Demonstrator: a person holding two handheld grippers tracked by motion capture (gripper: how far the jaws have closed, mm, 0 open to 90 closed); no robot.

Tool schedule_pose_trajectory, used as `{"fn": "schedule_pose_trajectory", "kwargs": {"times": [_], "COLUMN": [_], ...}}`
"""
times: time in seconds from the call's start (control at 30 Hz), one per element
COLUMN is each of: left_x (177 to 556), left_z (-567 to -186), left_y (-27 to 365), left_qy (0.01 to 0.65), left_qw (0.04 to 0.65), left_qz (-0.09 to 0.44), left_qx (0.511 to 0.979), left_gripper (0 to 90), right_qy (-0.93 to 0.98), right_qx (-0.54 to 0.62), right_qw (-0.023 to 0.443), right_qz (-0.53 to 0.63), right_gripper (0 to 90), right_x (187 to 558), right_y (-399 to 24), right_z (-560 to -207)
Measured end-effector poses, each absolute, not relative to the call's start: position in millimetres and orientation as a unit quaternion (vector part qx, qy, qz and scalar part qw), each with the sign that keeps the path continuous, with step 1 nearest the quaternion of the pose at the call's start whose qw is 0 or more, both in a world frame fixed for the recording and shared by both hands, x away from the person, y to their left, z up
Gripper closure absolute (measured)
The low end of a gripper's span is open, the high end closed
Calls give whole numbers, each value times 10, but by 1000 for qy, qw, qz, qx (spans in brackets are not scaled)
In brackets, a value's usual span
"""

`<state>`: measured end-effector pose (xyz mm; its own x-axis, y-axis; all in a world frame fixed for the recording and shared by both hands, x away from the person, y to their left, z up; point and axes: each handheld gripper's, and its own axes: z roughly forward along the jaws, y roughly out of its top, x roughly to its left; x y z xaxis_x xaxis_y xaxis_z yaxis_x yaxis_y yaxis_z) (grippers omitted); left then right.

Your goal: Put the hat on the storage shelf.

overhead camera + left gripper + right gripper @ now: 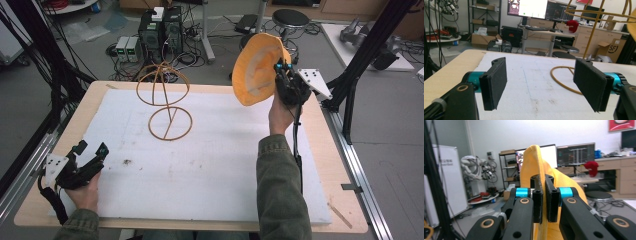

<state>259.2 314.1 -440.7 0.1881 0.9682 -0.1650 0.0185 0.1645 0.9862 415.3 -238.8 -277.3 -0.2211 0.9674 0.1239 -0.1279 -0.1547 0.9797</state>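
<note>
Black jaws over half-hidden hat (534, 170)

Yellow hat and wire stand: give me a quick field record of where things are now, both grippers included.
held item: yellow hat, lifted above the table's far right
right gripper: shut on the hat's edge, fabric pinched between the jaws
left gripper: open, nothing between the jaws, low over the near left of the white mat
wire stand: upright on the mat's far part, bare, apart from the hat
hat on stand: not yet
table: wooden, mat covering most of it
</note>
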Motion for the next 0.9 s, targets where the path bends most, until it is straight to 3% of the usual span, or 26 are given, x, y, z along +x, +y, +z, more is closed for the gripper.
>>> {"fn": "schedule_pose_trajectory", "kwargs": {"times": [0.9], "left_x": [2606], "left_z": [-4422], "left_y": [3113], "left_qy": [489], "left_qw": [586], "left_qz": [403], "left_qx": [506], "left_gripper": [277], "right_qy": [528], "right_qx": [377], "right_qw": [412], "right_qz": [640], "right_gripper": [864], "right_x": [4451], "right_y": [-1219], "right_z": [-2443]}}
